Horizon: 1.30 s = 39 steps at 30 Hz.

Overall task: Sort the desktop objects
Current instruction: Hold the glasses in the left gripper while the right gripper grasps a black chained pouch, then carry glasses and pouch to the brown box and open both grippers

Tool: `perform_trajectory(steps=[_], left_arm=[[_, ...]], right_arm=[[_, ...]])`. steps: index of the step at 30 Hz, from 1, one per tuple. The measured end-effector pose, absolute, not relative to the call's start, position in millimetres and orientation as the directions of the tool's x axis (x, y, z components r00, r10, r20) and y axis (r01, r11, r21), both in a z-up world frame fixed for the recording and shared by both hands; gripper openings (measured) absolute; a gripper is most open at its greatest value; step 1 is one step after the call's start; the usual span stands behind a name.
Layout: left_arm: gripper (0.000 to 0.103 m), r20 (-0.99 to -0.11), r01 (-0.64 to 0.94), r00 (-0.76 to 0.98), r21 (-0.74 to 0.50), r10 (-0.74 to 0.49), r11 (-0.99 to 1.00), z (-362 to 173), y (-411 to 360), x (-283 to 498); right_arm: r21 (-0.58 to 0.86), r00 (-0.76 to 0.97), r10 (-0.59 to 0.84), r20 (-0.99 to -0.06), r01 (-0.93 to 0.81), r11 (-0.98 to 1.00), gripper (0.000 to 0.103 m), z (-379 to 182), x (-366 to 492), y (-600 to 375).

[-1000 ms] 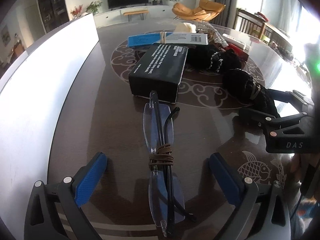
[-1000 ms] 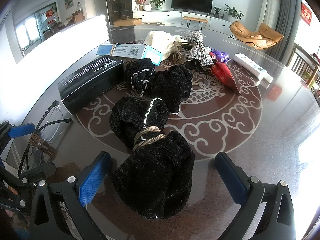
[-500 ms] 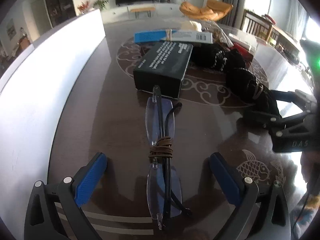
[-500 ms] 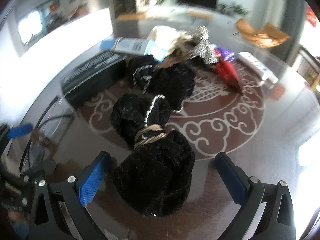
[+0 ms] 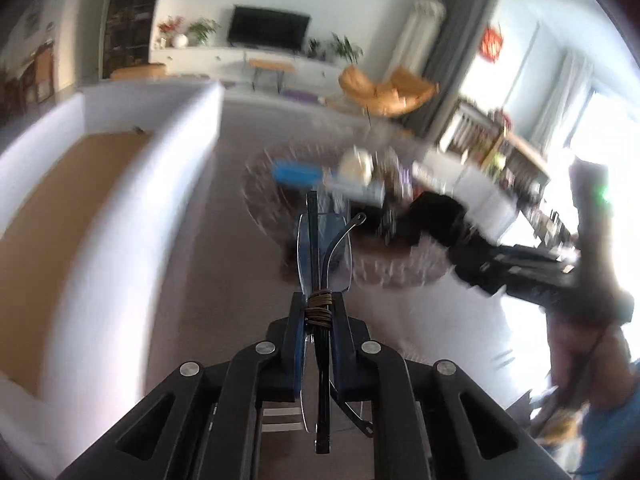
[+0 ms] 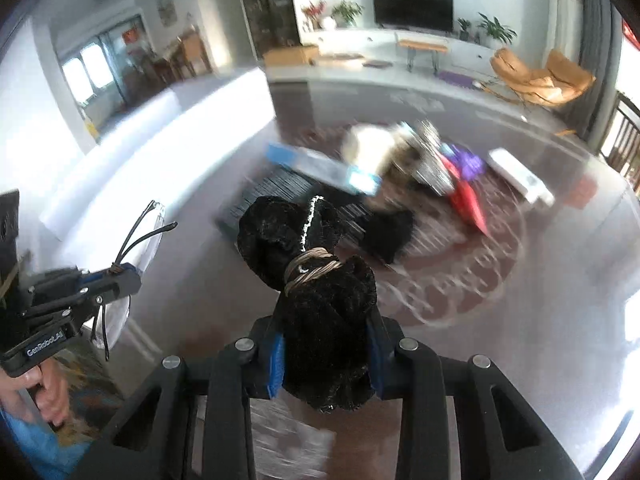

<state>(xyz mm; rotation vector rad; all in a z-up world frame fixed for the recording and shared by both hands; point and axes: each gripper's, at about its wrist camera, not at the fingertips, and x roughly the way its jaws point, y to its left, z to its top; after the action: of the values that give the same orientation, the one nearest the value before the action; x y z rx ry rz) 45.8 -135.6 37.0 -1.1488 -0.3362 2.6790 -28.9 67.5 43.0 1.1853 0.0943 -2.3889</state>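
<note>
Both picks look made, and the carrying step is in hand. The left gripper [image 5: 318,312] is clamped on the folded glasses [image 5: 323,250] at their cord-wrapped middle, clear of the table [image 5: 240,280]. The right gripper [image 6: 326,344] is closing on the black velvet bundle [image 6: 316,280], which its pads already pinch, above the far clutter. Next, each needs carrying to its place, perhaps the white box [image 5: 120,200] at left.

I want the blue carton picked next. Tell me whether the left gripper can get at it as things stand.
Probably not yet: the left gripper is shut on the bundled glasses, so its jaws are taken. The blue carton itself lies uncovered on the table.
</note>
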Motion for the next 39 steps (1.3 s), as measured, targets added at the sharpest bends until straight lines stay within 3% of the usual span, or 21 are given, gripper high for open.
perform_trajectory(steps=[6,9,13,15,17,18,19,20,21,22,24,27,29,31,33,36,39], left_arm=[[0.011,-0.611,0.052,-0.781,-0.273,0.131,-0.961,97.3,-240.7,61.3],[0.011,-0.651,0.171,-0.759,-0.227,0.019,-0.959,93.6,-293.7,55.4],[0.011,-0.746,0.282,-0.665,-0.203,-0.039,-0.938,58.2,-347.0,40.3],[0.013,-0.785,0.306,-0.618,-0.177,-0.054,-0.936,43.6,-357.0,33.9],[0.019,-0.816,0.328,-0.574,-0.151,-0.07,-0.933,30.8,-365.0,29.2],[0.03,-0.824,0.336,-0.562,-0.145,-0.074,-0.931,25.8,-366.1,30.4],[0.049,-0.828,0.346,-0.555,-0.139,-0.083,-0.928,22.2,-366.2,31.2],[0.06,-0.824,0.352,-0.559,-0.136,-0.091,-0.926,22.2,-364.7,32.9],[0.077,-0.815,0.356,-0.57,-0.132,-0.103,-0.925,23.3,-362.6,35.0],[0.085,-0.798,0.366,-0.588,-0.118,-0.131,-0.923,26.5,-357.4,39.5],[0.085,-0.781,0.373,-0.605,-0.106,-0.155,-0.922,31.7,-349.8,43.3],[0.085,-0.738,0.341,-0.663,-0.143,-0.13,-0.929,45.8,-333.0,50.5],[0.085,-0.697,0.27,-0.711,-0.157,-0.087,-0.95,61.6,-308.2,54.9],[0.085,-0.666,0.166,-0.746,-0.172,-0.009,-0.971,73.6,-268.0,56.9],[0.087,-0.645,0.052,-0.76,-0.193,0.086,-0.98,79.3,-228.2,64.7],[0.102,-0.645,-0.078,-0.738,-0.208,0.197,-0.975,74.6,-170.6,60.0],[0.103,-0.693,-0.159,-0.679,-0.182,0.241,-0.97,40.9,-113.3,44.0]], right_arm=[[0.28,-0.453,-0.597,-0.662,0.59,-0.757,0.033,94.6,-24.1,-46.1],[0.332,-0.364,-0.68,-0.637,0.666,-0.668,0.033,101.3,-19.8,-116.5],[0.301,-0.293,-0.666,-0.686,0.719,-0.626,0.035,83.5,-18.6,-197.3],[0.293,-0.256,-0.641,-0.723,0.727,-0.621,0.04,67.1,-22.1,-222.0],[0.287,-0.226,-0.619,-0.752,0.733,-0.616,0.057,53.9,-25.1,-236.0],[0.284,-0.227,-0.616,-0.754,0.734,-0.617,0.061,50.3,-25.6,-237.6],[0.281,-0.239,-0.619,-0.748,0.731,-0.621,0.066,49.9,-25.5,-235.0],[0.285,-0.255,-0.631,-0.732,0.728,-0.624,0.073,52.4,-24.1,-228.9],[0.288,-0.269,-0.644,-0.717,0.726,-0.624,0.078,53.6,-23.9,-221.1],[0.277,-0.299,-0.645,-0.703,0.72,-0.636,0.086,55.6,-25.4,-209.5],[0.258,-0.354,-0.651,-0.672,0.712,-0.653,0.09,64.1,-22.2,-185.4],[0.213,-0.443,-0.642,-0.626,0.695,-0.687,0.093,75.1,-14.5,-138.1],[0.149,-0.525,-0.591,-0.613,0.658,-0.739,0.1,69.7,-14.4,-104.7],[0.084,-0.59,-0.519,-0.619,0.607,-0.79,0.101,54.1,-21.4,-71.9],[0.007,-0.635,-0.406,-0.657,0.533,-0.846,0.101,29.0,-28.6,-29.5],[-0.072,-0.642,-0.256,-0.723,0.439,-0.895,0.101,-7.9,-41.7,25.0],[-0.102,-0.628,-0.138,-0.766,0.33,-0.938,0.101,-32.2,-45.4,80.7]])
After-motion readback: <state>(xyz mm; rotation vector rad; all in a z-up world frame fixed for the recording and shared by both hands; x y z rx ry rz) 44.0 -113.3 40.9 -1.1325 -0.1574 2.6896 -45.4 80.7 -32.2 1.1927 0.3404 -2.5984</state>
